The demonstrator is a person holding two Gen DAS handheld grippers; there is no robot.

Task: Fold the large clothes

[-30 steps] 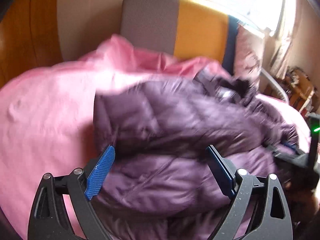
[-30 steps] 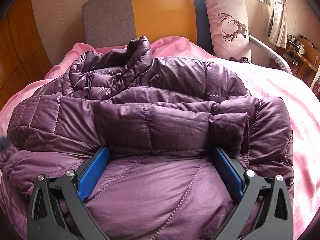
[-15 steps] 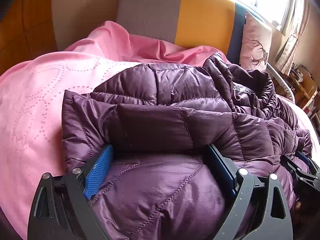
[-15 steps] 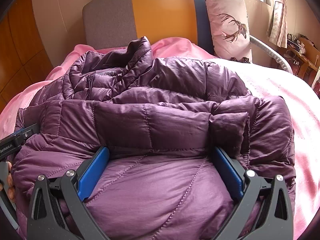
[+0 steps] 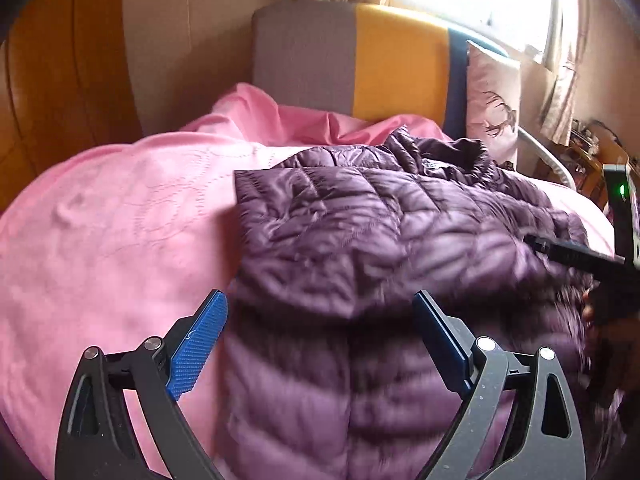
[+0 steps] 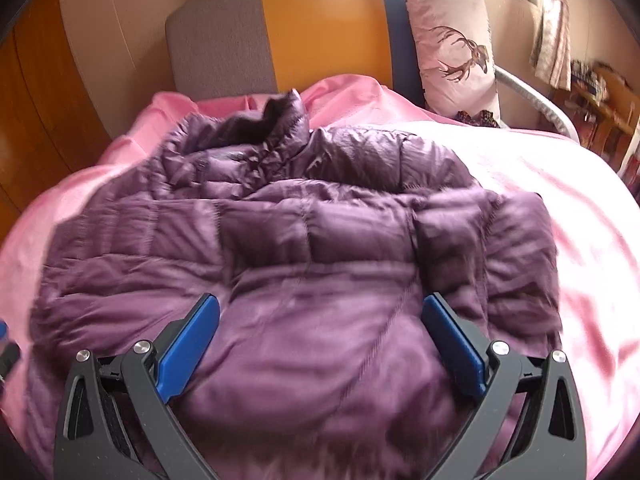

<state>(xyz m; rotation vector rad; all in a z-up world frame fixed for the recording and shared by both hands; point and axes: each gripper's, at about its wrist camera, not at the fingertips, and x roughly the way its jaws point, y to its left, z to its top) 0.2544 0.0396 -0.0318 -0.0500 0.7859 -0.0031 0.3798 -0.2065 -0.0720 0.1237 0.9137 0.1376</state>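
I saw the purple quilted down jacket [image 6: 304, 240] lying on the bed, on the pink bedspread [image 5: 100, 240], with its collar [image 6: 280, 120] toward the headboard [image 6: 320, 28] at 12 o'clock. Its lower part was folded up over the body, so a thick fold edge ran across the middle of the right wrist view.

My left hand-held gripper [image 5: 320, 344] had its jaws wide apart, and nothing was between them; it was above the jacket's left edge, where the purple fabric met the pink bedspread at about 9 o'clock. My right hand-held gripper [image 6: 320, 344] was also wide open and held nothing; the jacket filled the space under it, but I could not tell if the blue pads [image 6: 188, 344] touched the fabric, because the picture was blurred there.

In the left wrist view the other gripper body showed at 3 o'clock, with a green light. A pillow with a deer print [image 6: 452, 48] leaned on the headboard at 1 o'clock.
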